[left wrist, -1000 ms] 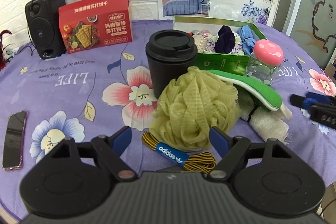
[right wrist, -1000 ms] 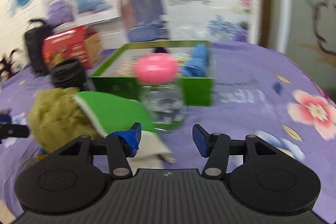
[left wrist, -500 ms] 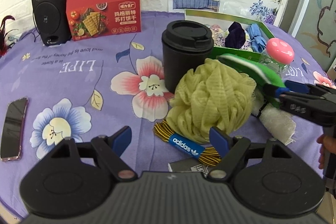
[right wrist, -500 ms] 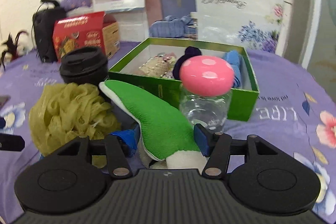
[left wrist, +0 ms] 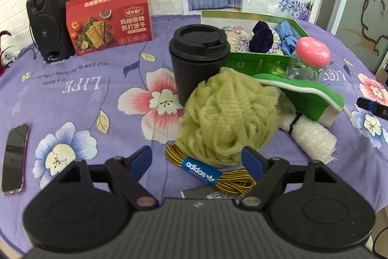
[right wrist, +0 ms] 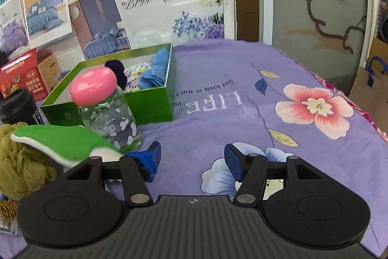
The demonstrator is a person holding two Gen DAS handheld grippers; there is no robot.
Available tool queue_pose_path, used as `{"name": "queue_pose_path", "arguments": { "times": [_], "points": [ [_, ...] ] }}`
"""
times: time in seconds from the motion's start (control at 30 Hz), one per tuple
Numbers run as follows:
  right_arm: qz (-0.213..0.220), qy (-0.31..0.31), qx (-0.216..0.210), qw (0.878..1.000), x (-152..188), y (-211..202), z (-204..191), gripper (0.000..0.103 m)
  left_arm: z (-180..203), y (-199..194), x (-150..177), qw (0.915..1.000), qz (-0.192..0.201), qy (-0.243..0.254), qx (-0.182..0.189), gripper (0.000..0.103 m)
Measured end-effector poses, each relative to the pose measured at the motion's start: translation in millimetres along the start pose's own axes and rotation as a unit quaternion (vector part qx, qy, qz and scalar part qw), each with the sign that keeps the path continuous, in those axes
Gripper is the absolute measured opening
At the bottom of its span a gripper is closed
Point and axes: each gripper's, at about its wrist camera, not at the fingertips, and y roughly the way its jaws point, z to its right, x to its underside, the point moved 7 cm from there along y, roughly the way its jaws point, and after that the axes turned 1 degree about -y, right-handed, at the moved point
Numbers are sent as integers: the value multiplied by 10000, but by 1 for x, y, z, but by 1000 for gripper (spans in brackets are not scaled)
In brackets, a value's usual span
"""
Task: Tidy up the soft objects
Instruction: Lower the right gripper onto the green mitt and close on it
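Note:
A yellow-green mesh bath pouf [left wrist: 230, 115] lies on the purple cloth right ahead of my open, empty left gripper [left wrist: 197, 158]. A green-and-white padded piece [left wrist: 303, 96] and a rolled white towel [left wrist: 308, 135] lie to its right. A green box [left wrist: 257, 62] behind holds a dark scrunchie [left wrist: 260, 38] and a blue cloth [left wrist: 286, 37]. My right gripper [right wrist: 191, 158] is open and empty over bare cloth; the green piece [right wrist: 60, 141], pouf [right wrist: 21, 171] and green box [right wrist: 150, 101] lie to its left. A right fingertip [left wrist: 372, 107] shows at the left wrist view's right edge.
A black lidded cup [left wrist: 198, 60] stands behind the pouf. A clear jar with a pink lid [left wrist: 308, 60] stands by the box. Yellow-black laces with a blue band [left wrist: 211, 174], a red cracker box [left wrist: 109, 21], a black speaker [left wrist: 48, 21] and a phone [left wrist: 14, 157] are on the table.
My right gripper has swung right, away from the green padded piece, and now faces bare cloth. My left gripper has shifted only slightly and stays behind the pouf.

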Motion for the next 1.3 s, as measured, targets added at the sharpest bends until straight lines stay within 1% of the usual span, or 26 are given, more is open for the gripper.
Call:
{"name": "queue_pose_path", "arguments": {
  "times": [0.13, 0.2, 0.37, 0.43, 0.57, 0.6, 0.67, 0.73, 0.8, 0.93, 1.07, 1.17, 1.3],
  "points": [
    [115, -222, -243, 9994, -9, -6, -17, 43, 5, -2, 1, 10000, 15, 52, 37, 81],
    [183, -309, -497, 9981, -16, -6, -34, 43, 4, -3, 1, 10000, 39, 62, 34, 81],
    [332, -615, -1120, 9913, -30, -5, -90, 44, -7, -4, 2, 10000, 39, -76, 6, 81],
    [402, -759, -1270, 9882, -36, -4, -114, 44, -14, -5, 3, 9999, 56, -138, -5, 81],
    [524, -1024, -1367, 9839, -44, 1, -155, 44, -28, -6, 5, 9997, 64, -252, 5, 81],
    [539, -1129, -1329, 9832, -45, 5, -163, 44, -31, -6, 6, 9996, 68, -287, 3, 81],
    [527, -1349, -1098, 9833, -42, 13, -171, 44, -38, -6, 8, 9993, 56, -372, 39, 81],
    [391, -1560, -876, 9831, -36, 22, -172, 44, -44, -4, 11, 9990, 15, -446, 92, 81],
    [186, -1687, -753, 9826, -26, 28, -168, 44, -48, 0, 13, 9987, -48, -492, 110, 81],
    [-155, -1551, -629, 9858, -5, 30, -144, 45, -54, 5, 15, 9982, -108, -580, 110, 81],
    [-292, -1549, -458, 9864, 10, 25, -117, 45, -52, 1, 13, 9984, -55, -562, 82, 81],
    [-407, -1282, -479, 9898, 15, 20, -96, 45, -43, -3, 11, 9991, -16, -413, 73, 81],
    [-301, -763, -728, 9940, 10, 2, -77, 45, -23, -5, 7, 9998, 25, -135, 112, 81]
  ]
}}
